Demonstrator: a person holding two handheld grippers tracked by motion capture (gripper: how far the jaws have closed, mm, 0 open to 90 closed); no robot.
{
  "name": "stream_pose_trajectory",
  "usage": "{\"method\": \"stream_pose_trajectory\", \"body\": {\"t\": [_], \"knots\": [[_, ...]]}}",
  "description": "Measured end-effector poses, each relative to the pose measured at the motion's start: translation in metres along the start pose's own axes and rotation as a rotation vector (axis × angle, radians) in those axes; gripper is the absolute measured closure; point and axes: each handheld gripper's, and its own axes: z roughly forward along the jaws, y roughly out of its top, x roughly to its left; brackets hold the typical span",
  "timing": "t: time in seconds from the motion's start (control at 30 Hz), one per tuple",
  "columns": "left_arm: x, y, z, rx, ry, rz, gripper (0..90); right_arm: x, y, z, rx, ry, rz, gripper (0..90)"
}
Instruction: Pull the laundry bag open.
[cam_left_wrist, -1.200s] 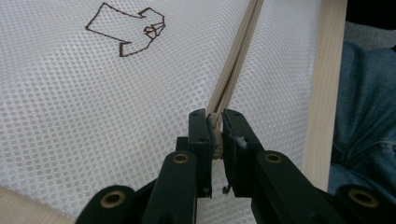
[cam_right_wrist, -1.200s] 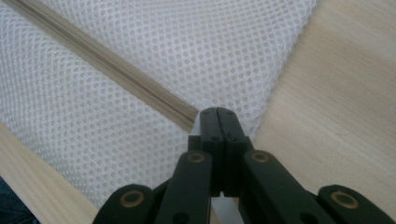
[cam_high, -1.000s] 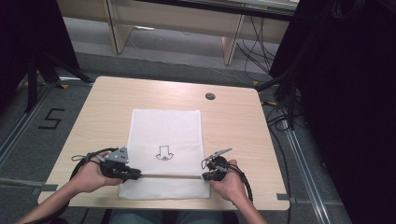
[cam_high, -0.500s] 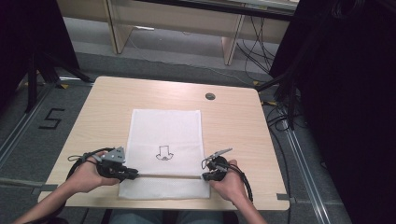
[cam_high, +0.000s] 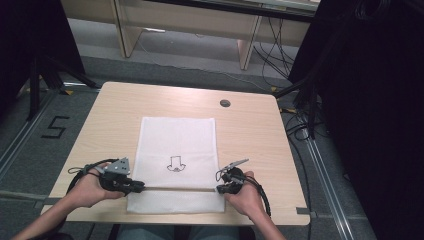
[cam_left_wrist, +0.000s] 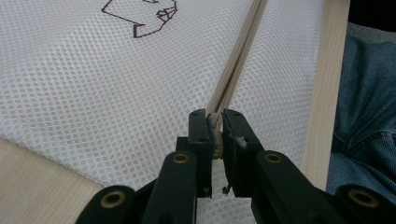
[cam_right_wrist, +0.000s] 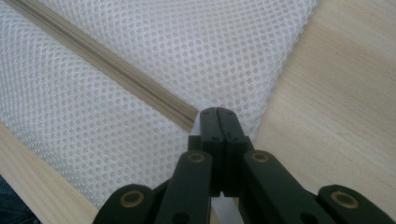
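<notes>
White mesh zip bag (cam_high: 177, 162) lies flat on the light wooden table (cam_high: 250, 130), its lower end at the near edge, between your hands. Your left gripper (cam_left_wrist: 215, 133) pinches the beige zipper pull (cam_left_wrist: 215, 125) at the left end of the tan zipper strip (cam_high: 175, 188). Your right gripper (cam_right_wrist: 217, 114), jaws pressed together, clamps the mesh at the zipper's right end, near the bag's right edge. A black arrow drawing (cam_high: 175, 163) sits mid-bag, beyond the zipper.

Mesh bag (cam_high: 177, 145) on table (cam_high: 250, 135), zipper (cam_high: 177, 189) across its near end
</notes>
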Motion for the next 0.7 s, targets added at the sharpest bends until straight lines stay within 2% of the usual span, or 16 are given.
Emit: {"method": "stream_pose_trajectory", "body": {"t": [0.17, 0.23, 0.3, 0.47, 0.6, 0.67, 0.7], "knots": [[0.003, -0.003, -0.004, 0.023, 0.029, 0.021, 82.0, 0.0, 0.0, 0.0, 0.0, 0.0, 0.001, 90.0], [0.004, -0.006, -0.006, 0.008, 0.024, -0.003, 82.0, 0.0, 0.0, 0.0, 0.001, 0.001, 0.0, 90.0], [0.004, -0.008, -0.008, 0.007, 0.023, -0.01, 81.9, 0.0, 0.0, 0.0, 0.002, 0.001, 0.002, 90.0], [0.006, -0.01, -0.011, 0.02, 0.031, 0.019, 81.9, 0.0, 0.0, 0.0, 0.003, -0.001, 0.004, 90.0], [0.005, -0.014, -0.013, 0.008, 0.033, -0.026, 82.0, 0.0, 0.0, 0.0, 0.002, 0.001, 0.004, 90.0], [0.006, -0.016, -0.015, 0.011, 0.035, -0.013, 82.0, 0.0, 0.0, 0.0, 0.002, 0.001, 0.004, 90.0], [0.007, -0.017, -0.016, 0.012, 0.037, -0.026, 81.9, 0.0, 0.0, 0.0, 0.002, 0.001, 0.003, 90.0]]}}
